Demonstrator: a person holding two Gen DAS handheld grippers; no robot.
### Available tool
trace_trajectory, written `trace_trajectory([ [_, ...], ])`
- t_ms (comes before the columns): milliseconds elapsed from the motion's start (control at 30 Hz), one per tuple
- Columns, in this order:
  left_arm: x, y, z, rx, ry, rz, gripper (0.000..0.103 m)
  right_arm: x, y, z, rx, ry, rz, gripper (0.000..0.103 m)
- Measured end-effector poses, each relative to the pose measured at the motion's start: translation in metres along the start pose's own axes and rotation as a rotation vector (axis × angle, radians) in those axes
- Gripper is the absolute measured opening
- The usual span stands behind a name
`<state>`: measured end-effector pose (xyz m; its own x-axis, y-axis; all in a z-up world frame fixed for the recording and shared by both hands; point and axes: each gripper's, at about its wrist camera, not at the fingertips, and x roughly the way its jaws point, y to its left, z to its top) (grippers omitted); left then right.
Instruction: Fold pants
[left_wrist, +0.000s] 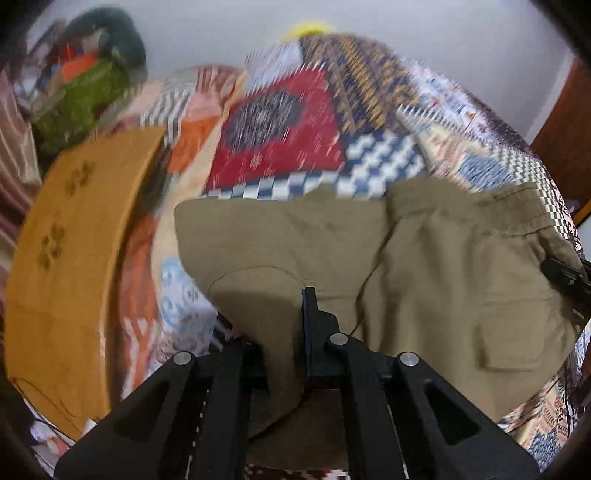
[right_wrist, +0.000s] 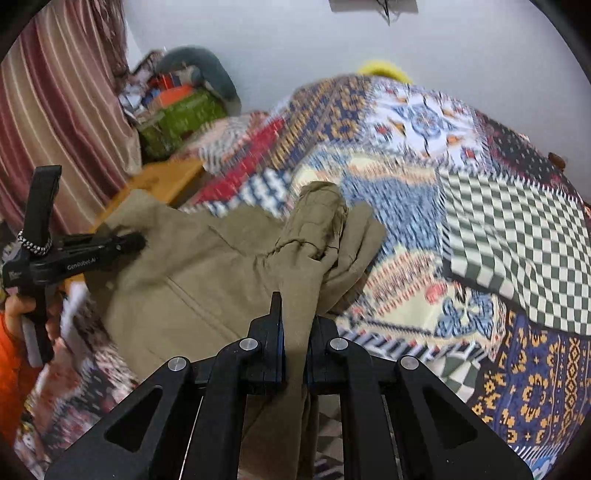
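Olive-khaki pants (left_wrist: 424, 258) lie on a patchwork bedspread (left_wrist: 280, 136). My left gripper (left_wrist: 284, 332) is shut on a fold of the pants at their near edge, the cloth bunched between its jaws. A cargo pocket (left_wrist: 513, 332) shows to the right. My right gripper (right_wrist: 295, 328) is shut on the pants (right_wrist: 192, 269) too, cloth pinched between its jaws, with the waistband end (right_wrist: 321, 218) crumpled just beyond. The left gripper also shows in the right wrist view (right_wrist: 125, 240), on the pants' far left side. The right gripper's tip shows in the left wrist view (left_wrist: 565, 277) at the right edge.
An orange-yellow wooden table (left_wrist: 74, 266) stands left of the bed. A pile of bags and clothes (right_wrist: 181, 107) sits at the back left by a striped curtain (right_wrist: 55, 110). A checked patch (right_wrist: 517, 236) of the bedspread (right_wrist: 424, 122) lies to the right. A white wall is behind.
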<state>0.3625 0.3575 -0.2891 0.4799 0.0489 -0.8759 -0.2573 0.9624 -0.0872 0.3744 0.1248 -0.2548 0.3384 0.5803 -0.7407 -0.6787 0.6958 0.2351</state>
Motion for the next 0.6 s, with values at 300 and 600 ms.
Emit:
trace_trajectory([
  [300,-0.004,-0.008,-0.005,0.060,-0.003,0.072,0.020,-0.001,-0.002,-0.006,0.013,0.070,-0.014,0.016],
  [600,-0.043,-0.019,-0.023,0.072,0.027,0.118,0.026,-0.027,0.006,-0.012,0.010,0.113,-0.061,0.042],
])
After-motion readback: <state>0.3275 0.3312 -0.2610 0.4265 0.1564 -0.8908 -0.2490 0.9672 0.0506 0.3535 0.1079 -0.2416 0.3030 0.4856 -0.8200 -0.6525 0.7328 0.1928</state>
